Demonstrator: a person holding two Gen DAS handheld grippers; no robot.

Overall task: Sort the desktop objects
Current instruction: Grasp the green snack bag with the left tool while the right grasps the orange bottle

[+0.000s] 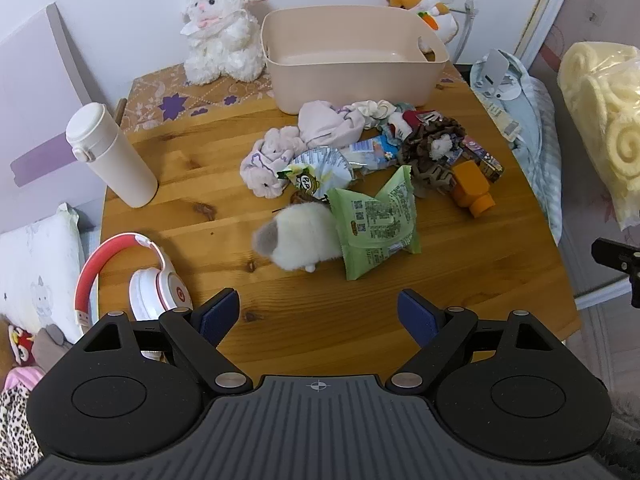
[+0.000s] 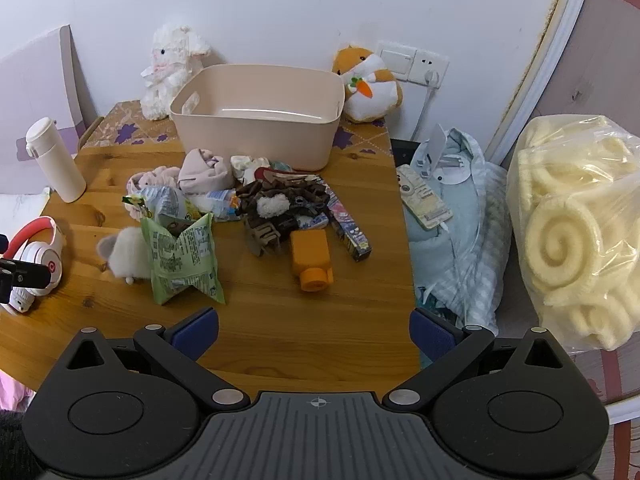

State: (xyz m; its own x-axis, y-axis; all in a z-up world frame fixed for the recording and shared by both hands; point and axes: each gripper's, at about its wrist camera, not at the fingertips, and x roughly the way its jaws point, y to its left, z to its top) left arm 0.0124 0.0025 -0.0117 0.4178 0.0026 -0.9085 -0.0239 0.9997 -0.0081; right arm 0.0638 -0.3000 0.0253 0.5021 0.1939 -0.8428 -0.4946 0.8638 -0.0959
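A pile of small objects lies on the wooden table [image 1: 288,312] in front of an empty beige bin [image 1: 348,56]: a green snack bag [image 1: 376,224], a white-and-grey plush toy [image 1: 296,240], an orange bottle [image 1: 472,188], brown hair claws [image 1: 432,152], crumpled pale cloths [image 1: 320,124] and snack packets. My left gripper [image 1: 320,316] is open and empty, hovering near the table's front edge, short of the plush. My right gripper [image 2: 316,332] is open and empty over the front right edge, short of the green bag [image 2: 184,256] and orange bottle [image 2: 312,260]. The bin [image 2: 260,120] stands behind.
A white flask [image 1: 112,152] stands at the left and red-white headphones [image 1: 140,280] at the front left. A white lamb plush [image 1: 220,28] and an orange hamster plush [image 2: 372,84] sit by the wall. Blue clothing [image 2: 456,216] and a bagged cream roll [image 2: 580,232] lie right of the table.
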